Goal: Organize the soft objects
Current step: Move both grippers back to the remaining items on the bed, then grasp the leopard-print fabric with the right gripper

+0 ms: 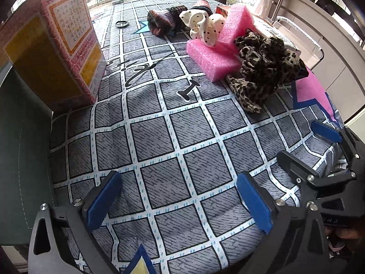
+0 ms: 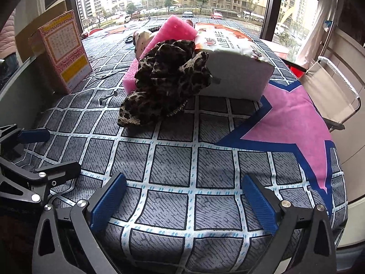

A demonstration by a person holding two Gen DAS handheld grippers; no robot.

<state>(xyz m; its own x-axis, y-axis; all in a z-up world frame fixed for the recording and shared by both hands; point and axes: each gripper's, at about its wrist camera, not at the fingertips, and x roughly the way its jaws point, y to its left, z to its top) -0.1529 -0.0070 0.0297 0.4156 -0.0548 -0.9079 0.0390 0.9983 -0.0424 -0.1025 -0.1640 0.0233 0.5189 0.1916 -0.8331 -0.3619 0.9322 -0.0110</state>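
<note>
While both of your grippers hang wide open and empty over the checked cloth [image 2: 173,166], the leopard-print fabric [image 2: 168,80] lies ahead beside the pink foam [image 1: 214,54], nearer your right gripper [image 2: 182,203] than your left gripper [image 1: 180,203].

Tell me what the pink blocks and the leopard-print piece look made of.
Pink blocks: apparently foam, matte; fine ribbed, porous-looking surface and blunt cut edges.
Leopard-print piece: seemingly thin woven fabric, soft, low sheen; it bunches into loose ruffles and folds. Exact fibre unclear.
</note>
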